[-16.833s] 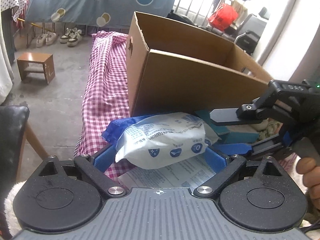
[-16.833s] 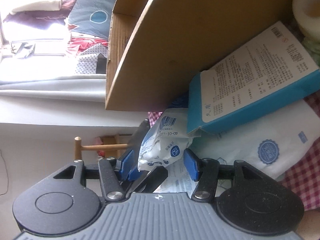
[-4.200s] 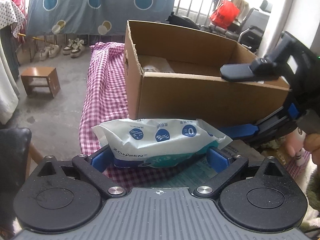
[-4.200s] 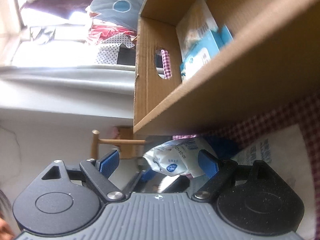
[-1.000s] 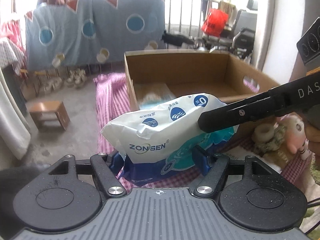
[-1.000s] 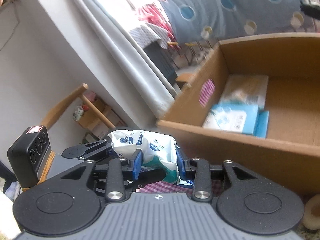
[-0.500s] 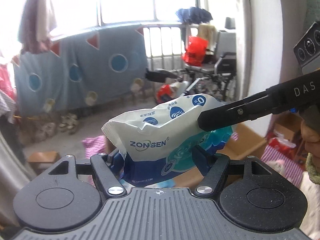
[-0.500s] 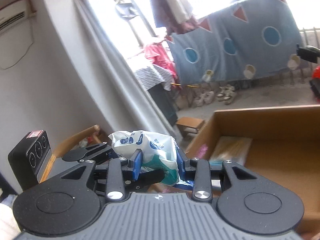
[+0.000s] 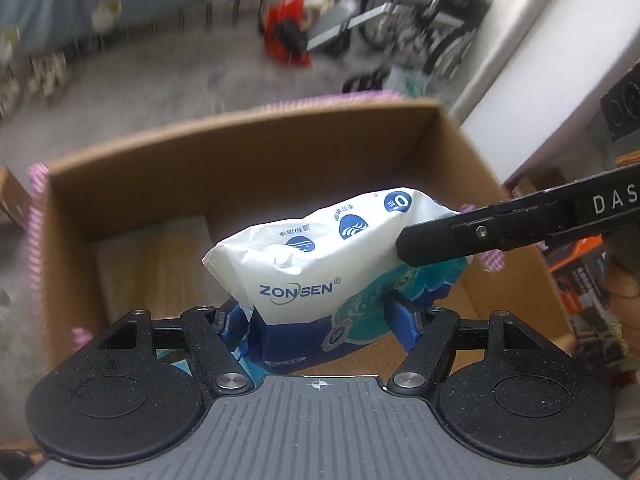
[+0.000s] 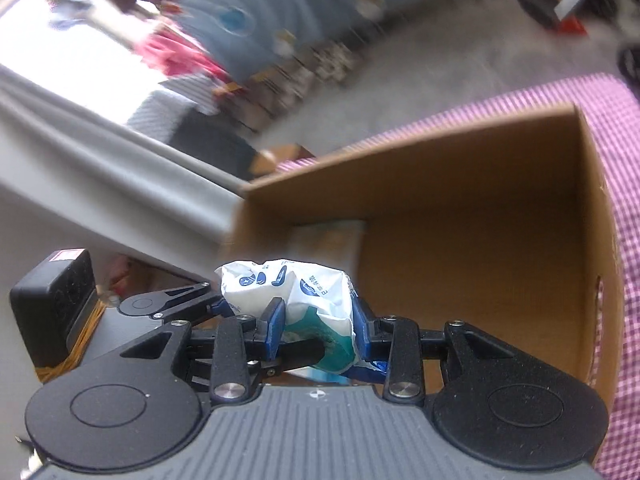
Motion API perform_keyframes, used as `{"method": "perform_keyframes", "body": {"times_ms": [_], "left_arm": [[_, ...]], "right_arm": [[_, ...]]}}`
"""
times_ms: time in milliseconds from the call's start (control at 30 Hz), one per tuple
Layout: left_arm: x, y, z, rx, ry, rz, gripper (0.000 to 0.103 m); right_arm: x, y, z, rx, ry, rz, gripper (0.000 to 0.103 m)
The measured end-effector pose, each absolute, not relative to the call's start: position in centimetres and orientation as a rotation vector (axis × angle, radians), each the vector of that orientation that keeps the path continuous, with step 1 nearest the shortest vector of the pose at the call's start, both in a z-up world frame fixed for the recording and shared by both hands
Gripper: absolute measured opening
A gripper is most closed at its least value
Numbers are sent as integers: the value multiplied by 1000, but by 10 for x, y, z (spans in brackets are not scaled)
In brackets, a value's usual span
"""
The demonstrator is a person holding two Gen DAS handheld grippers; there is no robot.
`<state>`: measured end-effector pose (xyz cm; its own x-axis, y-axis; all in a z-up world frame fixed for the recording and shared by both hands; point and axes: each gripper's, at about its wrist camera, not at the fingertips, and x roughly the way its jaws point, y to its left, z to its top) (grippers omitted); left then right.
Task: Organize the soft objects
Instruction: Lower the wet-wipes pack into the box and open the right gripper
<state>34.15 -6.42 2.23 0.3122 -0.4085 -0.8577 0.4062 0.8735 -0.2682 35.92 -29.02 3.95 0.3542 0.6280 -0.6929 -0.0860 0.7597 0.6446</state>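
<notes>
The wipes pack (image 9: 320, 264) hangs over the open box (image 9: 248, 152), clamped at one end by the left gripper (image 9: 316, 320) and at the other by the right gripper (image 10: 318, 324). It looks light, soft and slick-skinned, sagging between grips, so holding both ends seems wise.

The left gripper (image 9: 318, 318) points down and its two blue pads squeeze the wide end of a soft pack (image 9: 332, 264) from both sides. The right gripper (image 10: 318, 324) comes in from the right side and pinches the other end of the same pack. Both hold it up in the air together, tilted downward
</notes>
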Motion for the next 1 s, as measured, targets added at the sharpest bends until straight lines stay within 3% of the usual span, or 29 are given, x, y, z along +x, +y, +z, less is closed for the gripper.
{"method": "perform_keyframes", "body": {"times_ms": [300, 567, 633, 1000], "left_arm": [[412, -76, -39, -47, 1263, -460, 75], [412, -61, -27, -102, 1198, -449, 82], [410, -61, -26, -86, 1197, -452, 82], [406, -63, -36, -80, 1224, -467, 82]], "right_arm": [[431, -298, -34, 583, 1266, 331, 41], [434, -310, -49, 615, 1210, 282, 61], [431, -313, -42, 603, 1196, 262, 70], [429, -287, -65, 587, 1332, 212, 72]]}}
